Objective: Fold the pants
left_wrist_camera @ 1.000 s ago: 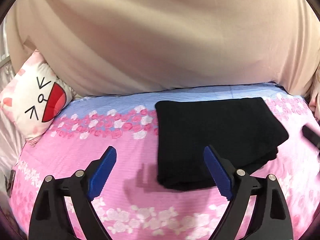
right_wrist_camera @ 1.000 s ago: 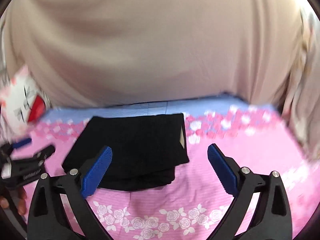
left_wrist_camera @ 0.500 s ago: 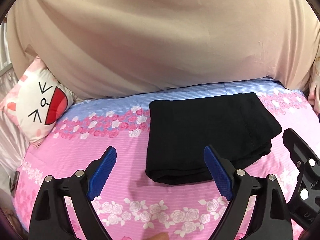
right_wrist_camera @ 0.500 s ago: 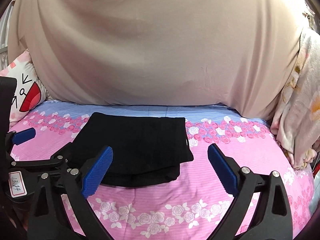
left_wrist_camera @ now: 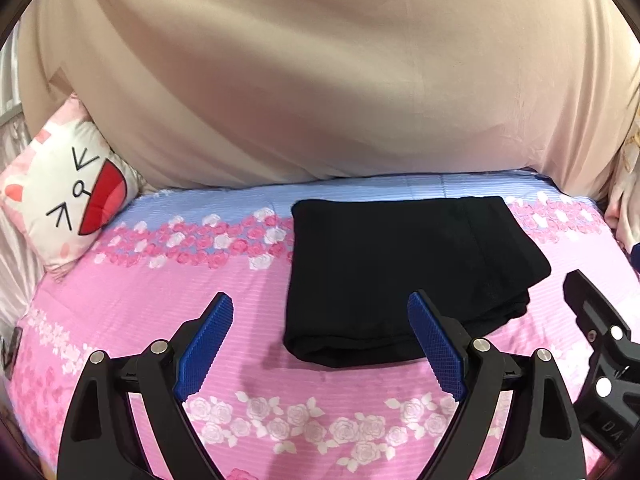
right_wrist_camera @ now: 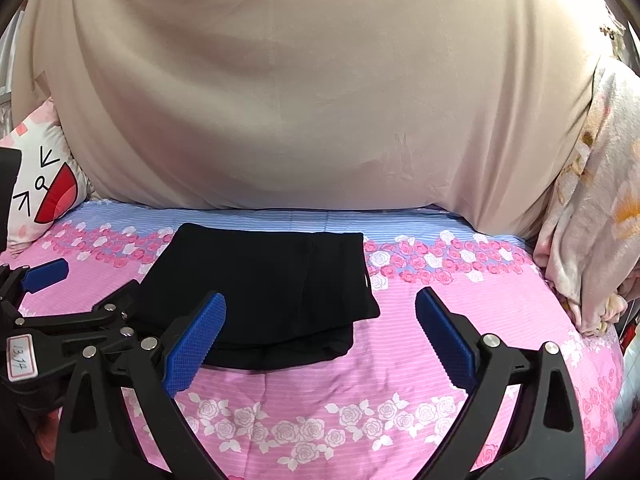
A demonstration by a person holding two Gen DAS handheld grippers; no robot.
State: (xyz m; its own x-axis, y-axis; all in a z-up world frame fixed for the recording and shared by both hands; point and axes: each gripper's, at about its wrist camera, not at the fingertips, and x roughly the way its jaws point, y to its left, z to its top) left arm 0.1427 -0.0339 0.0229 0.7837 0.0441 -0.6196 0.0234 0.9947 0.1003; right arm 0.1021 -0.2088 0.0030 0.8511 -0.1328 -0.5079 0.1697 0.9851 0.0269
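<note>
Pants (left_wrist_camera: 400,276), one black pair, lie folded in a flat stack on the bed (left_wrist_camera: 160,300), toward its far edge, near fold rounded, right corner stepped with lower layers peeking out. Pink floral sheet lies open left of the pants and along the near side. Left tongs (left_wrist_camera: 320,344) gape wide, holding nothing, just short of the near fold. Right tongs (right_wrist_camera: 320,336) also wide, empty. One cartoon pillow (left_wrist_camera: 68,200) sits far left; one beige drape (left_wrist_camera: 320,72) hangs behind.
</note>
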